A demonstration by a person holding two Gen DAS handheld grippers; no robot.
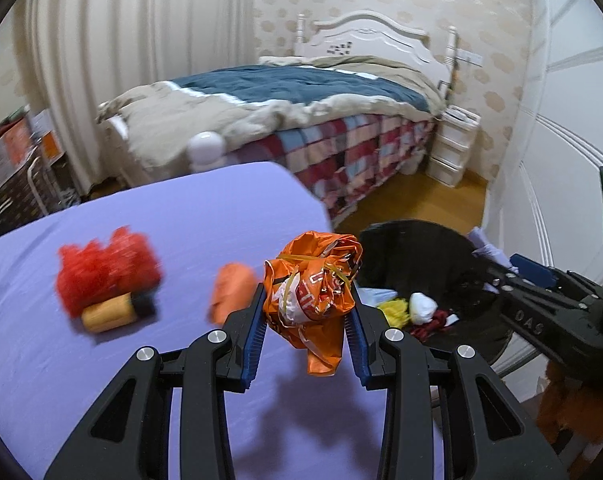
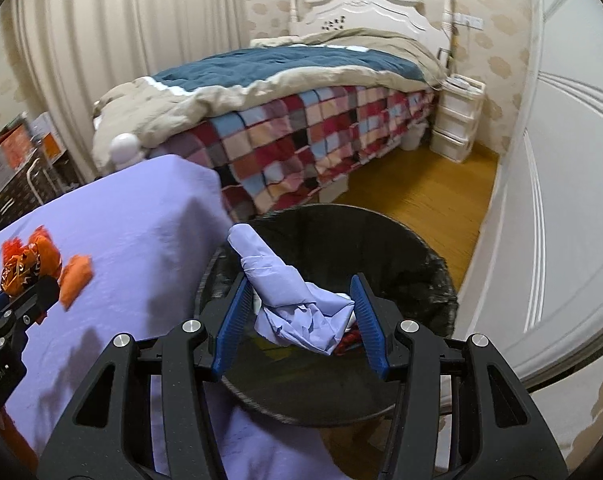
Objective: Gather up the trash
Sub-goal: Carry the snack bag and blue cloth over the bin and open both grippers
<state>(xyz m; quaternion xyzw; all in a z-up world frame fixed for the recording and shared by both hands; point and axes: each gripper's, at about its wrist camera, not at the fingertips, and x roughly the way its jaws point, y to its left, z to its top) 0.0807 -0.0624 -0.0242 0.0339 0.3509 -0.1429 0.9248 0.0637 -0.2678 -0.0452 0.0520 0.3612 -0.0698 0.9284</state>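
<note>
My left gripper [image 1: 307, 300] is shut on a crumpled orange plastic wrapper [image 1: 313, 280], held above the purple-covered table [image 1: 161, 216] near its right edge. My right gripper [image 2: 299, 312] holds a crumpled lilac paper [image 2: 297, 304] between its blue pads, right over the black-lined trash bin [image 2: 401, 264]. The bin also shows in the left wrist view [image 1: 413, 252] with yellow, white and red scraps inside. On the table lie a red mesh clump [image 1: 105, 268], a yellow roll [image 1: 109, 314] and a small orange scrap [image 1: 231, 288].
A bed with a patchwork cover [image 2: 321, 132] stands behind the table and bin. A white drawer unit [image 2: 457, 120] sits by the headboard. A white wardrobe door [image 2: 561, 200] is on the right. Boxes and a rack [image 2: 17, 168] stand at far left.
</note>
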